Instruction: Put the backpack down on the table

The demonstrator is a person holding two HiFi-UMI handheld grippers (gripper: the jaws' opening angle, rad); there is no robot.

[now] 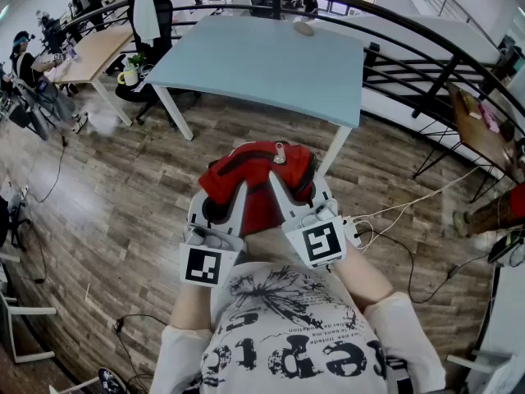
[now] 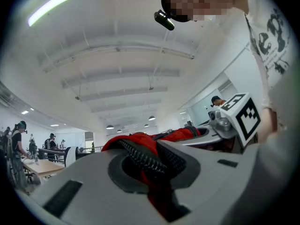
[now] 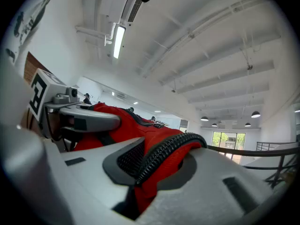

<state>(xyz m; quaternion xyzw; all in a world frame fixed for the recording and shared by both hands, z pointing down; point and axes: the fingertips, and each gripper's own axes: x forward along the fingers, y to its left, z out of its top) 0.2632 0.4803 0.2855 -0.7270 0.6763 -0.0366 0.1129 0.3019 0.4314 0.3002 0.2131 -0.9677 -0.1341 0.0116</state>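
Note:
A red backpack (image 1: 256, 171) with black straps hangs in front of me, held up over the wooden floor just short of the light blue table (image 1: 271, 60). My left gripper (image 1: 220, 208) is shut on a red and black strap of the backpack (image 2: 140, 153). My right gripper (image 1: 289, 194) is shut on the other strap (image 3: 164, 156). Both grippers sit side by side, close to my chest, pointing roughly level. The lower part of the backpack is hidden behind the grippers.
A black curved railing (image 1: 426, 35) runs behind and to the right of the table. A wooden desk (image 1: 90, 52) with a mug stands at far left, with people beside it. A small object (image 1: 304, 29) lies at the table's far edge. Cables (image 1: 410, 208) trail on the floor at right.

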